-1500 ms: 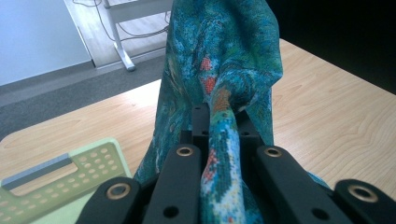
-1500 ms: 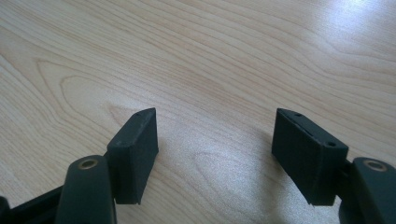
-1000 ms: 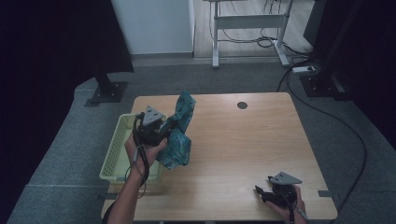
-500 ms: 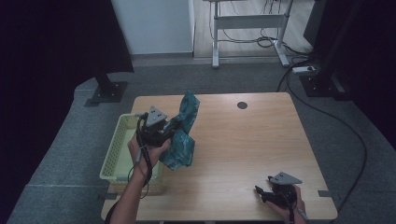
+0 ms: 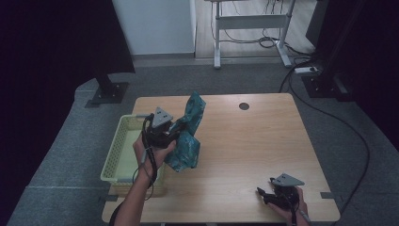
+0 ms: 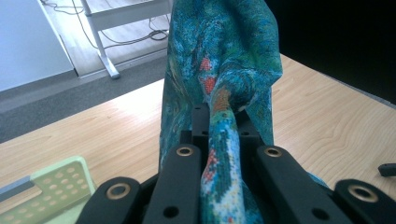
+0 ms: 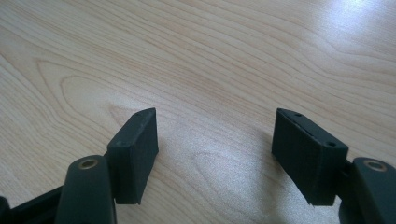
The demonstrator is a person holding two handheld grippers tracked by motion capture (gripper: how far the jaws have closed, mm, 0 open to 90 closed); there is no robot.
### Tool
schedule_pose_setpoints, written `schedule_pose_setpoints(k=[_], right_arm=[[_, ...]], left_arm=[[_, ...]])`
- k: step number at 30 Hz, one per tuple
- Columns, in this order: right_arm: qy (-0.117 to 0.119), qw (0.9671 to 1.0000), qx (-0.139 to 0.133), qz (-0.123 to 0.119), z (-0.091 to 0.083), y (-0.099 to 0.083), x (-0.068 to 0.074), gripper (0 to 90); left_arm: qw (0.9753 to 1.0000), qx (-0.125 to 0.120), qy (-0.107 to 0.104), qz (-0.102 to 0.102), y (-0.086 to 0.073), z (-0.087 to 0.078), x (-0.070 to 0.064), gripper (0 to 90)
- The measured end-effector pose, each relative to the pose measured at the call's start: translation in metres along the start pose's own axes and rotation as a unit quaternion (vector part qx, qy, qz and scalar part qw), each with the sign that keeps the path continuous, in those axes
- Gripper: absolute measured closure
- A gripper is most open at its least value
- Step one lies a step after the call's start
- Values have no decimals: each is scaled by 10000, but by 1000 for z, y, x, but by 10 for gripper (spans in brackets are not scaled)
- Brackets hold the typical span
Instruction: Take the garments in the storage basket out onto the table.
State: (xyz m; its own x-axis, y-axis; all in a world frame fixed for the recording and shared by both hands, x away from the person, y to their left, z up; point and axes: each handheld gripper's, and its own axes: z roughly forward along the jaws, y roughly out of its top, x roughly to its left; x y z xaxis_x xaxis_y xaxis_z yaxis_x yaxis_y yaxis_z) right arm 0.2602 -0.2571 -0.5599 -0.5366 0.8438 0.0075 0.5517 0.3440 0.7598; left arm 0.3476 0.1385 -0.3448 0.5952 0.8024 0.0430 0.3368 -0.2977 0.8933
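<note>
While the left gripper [image 6: 219,135] pinches a bunched fold at centre frame, the teal patterned cloth [image 5: 188,136] appears light, limp and best held by gathered folds; the right gripper [image 7: 219,154] sits spread at lower right.

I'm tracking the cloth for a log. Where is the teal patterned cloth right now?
In the high view the teal patterned cloth hangs lifted over the table's left part, pinched in the left tongs, just right of the yellow basket.
</note>
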Motion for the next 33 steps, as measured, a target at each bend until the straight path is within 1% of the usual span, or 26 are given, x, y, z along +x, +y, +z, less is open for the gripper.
schedule_pose_setpoints(k=[19, 33], right_arm=[[-1, 10000, -1, -2, 0, 0, 0, 312], [-3, 10000, -2, -6, 0, 0, 0, 311]], left_arm=[[9999, -24, -95, 46, 3, 7, -11, 839], [9997, -47, -207, 92, 6, 15, -23, 839]])
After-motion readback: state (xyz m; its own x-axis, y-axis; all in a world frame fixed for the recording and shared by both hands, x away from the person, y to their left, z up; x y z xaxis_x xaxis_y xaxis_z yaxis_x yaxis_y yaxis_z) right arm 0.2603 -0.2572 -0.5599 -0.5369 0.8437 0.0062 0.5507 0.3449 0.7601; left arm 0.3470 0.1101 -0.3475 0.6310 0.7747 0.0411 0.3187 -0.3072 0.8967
